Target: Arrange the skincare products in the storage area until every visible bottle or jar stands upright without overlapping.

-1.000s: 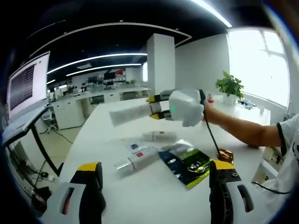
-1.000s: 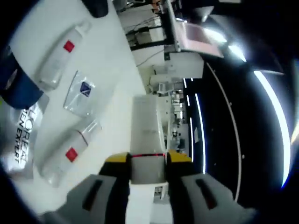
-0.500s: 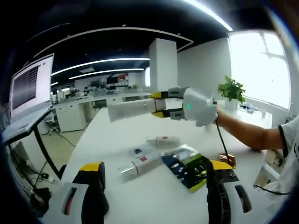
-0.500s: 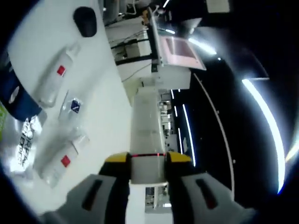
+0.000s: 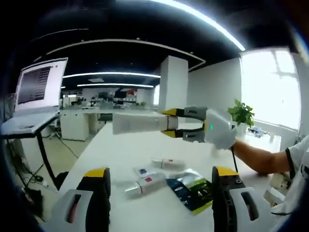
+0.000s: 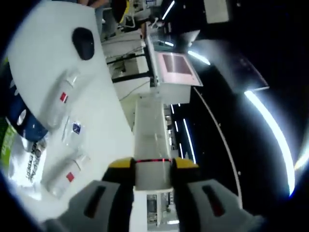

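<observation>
The white tube (image 6: 152,140) sat between the yellow-tipped jaws of the right gripper (image 6: 152,164), which were clamped on its lower end, near a thin red band; the rest of the tube ran up and away from the jaws, clear of the worktop (image 6: 43,53). In the left gripper view the same tube (image 5: 140,123) lay roughly level in the air above the white worktop (image 5: 120,150), projecting to the left from the right gripper (image 5: 170,123), with a person's forearm (image 5: 256,157) reaching in behind it from the right.

The left gripper (image 5: 157,176) held nothing; its two jaws stood wide apart at the bottom of its view, above the near edge of the worktop.

Below the raised tube, two clear bottles with red labels lay on their sides: one (image 5: 143,182) nearer the left gripper and one (image 5: 164,162) further off. A small clear sachet (image 5: 143,170) with a dark blue mark lay between them, and a dark blue and green pouch (image 5: 190,189) lay just beside the nearer bottle. In the right gripper view a black computer mouse (image 6: 83,42) rested further along the worktop, and a monitor (image 6: 174,67) stood beyond its edge.
</observation>
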Motion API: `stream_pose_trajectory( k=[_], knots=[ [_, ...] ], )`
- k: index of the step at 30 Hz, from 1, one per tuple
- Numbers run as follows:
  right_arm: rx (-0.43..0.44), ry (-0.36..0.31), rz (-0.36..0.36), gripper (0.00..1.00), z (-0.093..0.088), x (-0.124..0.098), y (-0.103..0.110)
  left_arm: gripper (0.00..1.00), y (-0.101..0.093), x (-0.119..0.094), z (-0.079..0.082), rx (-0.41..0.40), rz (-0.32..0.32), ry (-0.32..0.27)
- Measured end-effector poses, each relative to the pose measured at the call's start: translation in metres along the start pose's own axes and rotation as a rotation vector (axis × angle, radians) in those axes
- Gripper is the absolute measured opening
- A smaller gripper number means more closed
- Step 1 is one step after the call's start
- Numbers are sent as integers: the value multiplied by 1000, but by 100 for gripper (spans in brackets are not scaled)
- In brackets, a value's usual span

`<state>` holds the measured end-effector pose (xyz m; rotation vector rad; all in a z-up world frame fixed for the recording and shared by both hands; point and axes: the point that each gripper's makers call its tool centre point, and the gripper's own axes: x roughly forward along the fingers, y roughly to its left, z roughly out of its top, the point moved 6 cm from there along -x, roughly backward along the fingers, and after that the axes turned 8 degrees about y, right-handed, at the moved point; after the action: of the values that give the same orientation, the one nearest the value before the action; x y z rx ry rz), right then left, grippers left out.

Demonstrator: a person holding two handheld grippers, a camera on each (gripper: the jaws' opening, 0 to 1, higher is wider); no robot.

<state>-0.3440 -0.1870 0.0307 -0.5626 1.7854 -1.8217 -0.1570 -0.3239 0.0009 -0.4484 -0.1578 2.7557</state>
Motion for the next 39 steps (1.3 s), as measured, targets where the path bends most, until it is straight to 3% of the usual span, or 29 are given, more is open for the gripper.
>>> stream_pose_trajectory(
  k=[4,8,15,29,39],
  knots=[
    [13,-24,-5,29,6,-3,-3,87,4,-2,3,-15,-4,-24],
    [14,-43,-15,29,13,-13,-5,79,9,-4,4,-34,10,-51],
    [-9,-70,-42,29,23,-22,-9,69,12,-6,7,-109,-40,-107],
    [-21,-151,-97,29,40,-31,-21,71,15,-7,8,-141,-46,-138],
    [-8,-209,-97,29,54,-41,-24,69,21,-12,9,-160,-42,-170]
  ],
)
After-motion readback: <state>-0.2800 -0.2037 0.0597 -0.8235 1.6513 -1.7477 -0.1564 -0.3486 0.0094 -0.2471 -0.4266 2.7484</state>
